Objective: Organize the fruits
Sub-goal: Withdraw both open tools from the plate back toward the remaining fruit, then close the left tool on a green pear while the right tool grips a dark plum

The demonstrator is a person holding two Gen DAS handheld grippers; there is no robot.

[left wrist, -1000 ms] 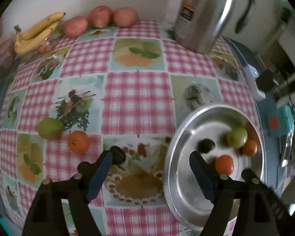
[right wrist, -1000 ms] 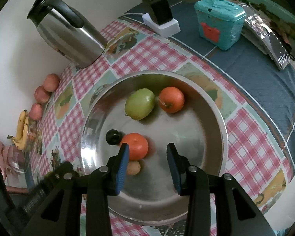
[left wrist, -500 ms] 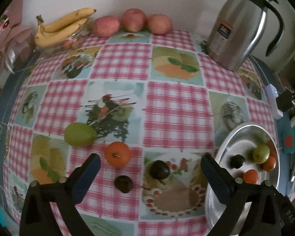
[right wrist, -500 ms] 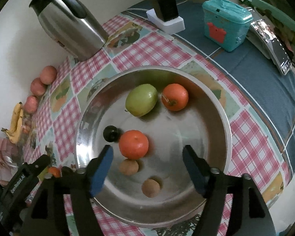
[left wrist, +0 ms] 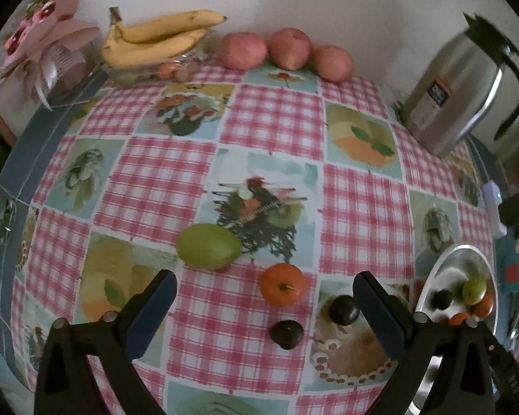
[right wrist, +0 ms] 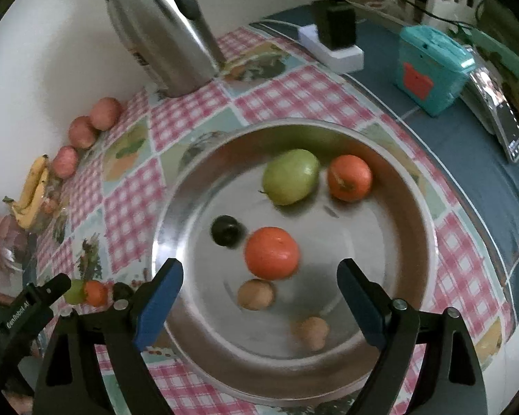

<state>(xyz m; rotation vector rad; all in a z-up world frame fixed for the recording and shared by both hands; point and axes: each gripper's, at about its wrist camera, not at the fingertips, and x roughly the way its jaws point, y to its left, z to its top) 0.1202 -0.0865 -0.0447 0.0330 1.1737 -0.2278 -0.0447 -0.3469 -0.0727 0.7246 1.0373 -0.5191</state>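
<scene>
In the left wrist view a green fruit [left wrist: 208, 246], an orange [left wrist: 282, 284] and two dark plums [left wrist: 344, 309] [left wrist: 286, 333] lie on the checked tablecloth. My left gripper [left wrist: 264, 302] is open and empty above them. The steel bowl [left wrist: 432, 283] is at the right. In the right wrist view the bowl [right wrist: 176, 214] holds a green fruit [right wrist: 290, 176], two oranges [right wrist: 272, 253] [right wrist: 350, 177], a dark plum [right wrist: 226, 231] and two small brown fruits [right wrist: 255, 294] [right wrist: 311, 332]. My right gripper [right wrist: 259, 276] is open and empty over the bowl.
Bananas [left wrist: 155, 39] and three red apples [left wrist: 289, 48] sit at the table's far edge by the wall. A steel kettle [left wrist: 456, 90] stands at the back right. A power strip with a charger [right wrist: 335, 41], a teal box [right wrist: 429, 69] and a phone [right wrist: 505, 117] lie right of the bowl.
My left gripper has swung left from the bowl, opened wide, and now sits over the loose fruit. My right gripper has opened wide, and two small brown fruits now lie in the bowl.
</scene>
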